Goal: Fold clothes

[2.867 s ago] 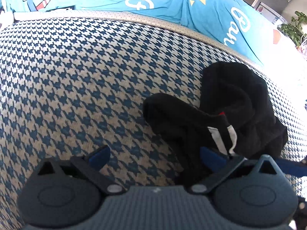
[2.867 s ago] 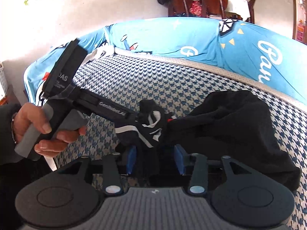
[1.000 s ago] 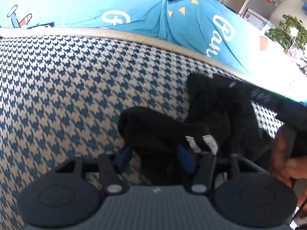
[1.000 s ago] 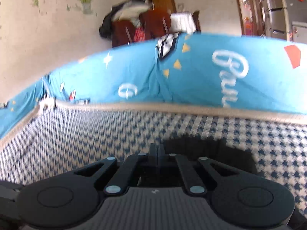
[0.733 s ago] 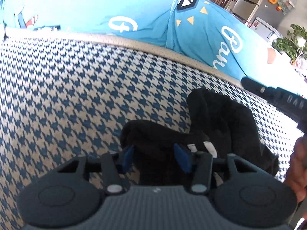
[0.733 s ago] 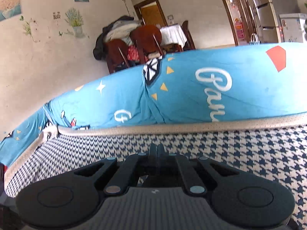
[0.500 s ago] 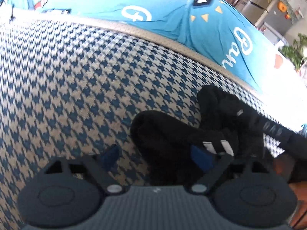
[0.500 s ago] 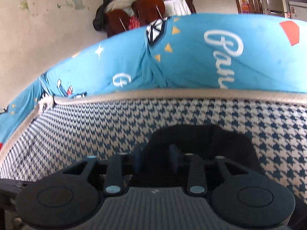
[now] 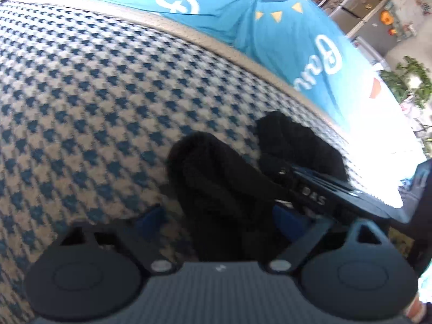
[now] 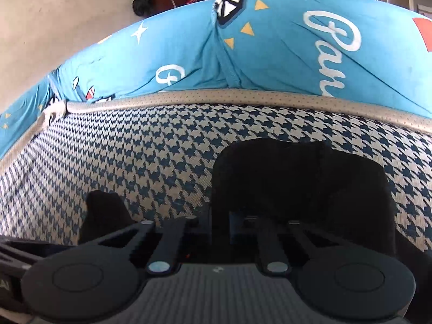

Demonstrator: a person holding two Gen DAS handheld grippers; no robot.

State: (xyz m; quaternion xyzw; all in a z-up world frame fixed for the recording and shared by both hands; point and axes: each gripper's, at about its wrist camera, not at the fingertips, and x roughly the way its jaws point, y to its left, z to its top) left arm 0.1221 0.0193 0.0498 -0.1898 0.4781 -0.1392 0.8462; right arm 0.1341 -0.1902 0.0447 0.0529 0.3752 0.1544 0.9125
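Garment: black garment [image 9: 224,189] lies bunched on the houndstooth cushion [image 9: 81,102].
Left tool [image 9: 220,217]: fingers apart, straddling 1 fold.
Right tool [image 10: 218,222]: fingers buried in black cloth; cannot tell its state.
Behind: blue cover [image 10: 270,54].

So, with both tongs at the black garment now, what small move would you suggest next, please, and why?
Probably close the left tongs on the black garment. They stand open around its bunched near fold, while the right tongs reach in at the other part, their grip hidden in black cloth. The garment lies crumpled on the houndstooth cushion; it needs spreading flat before folding.
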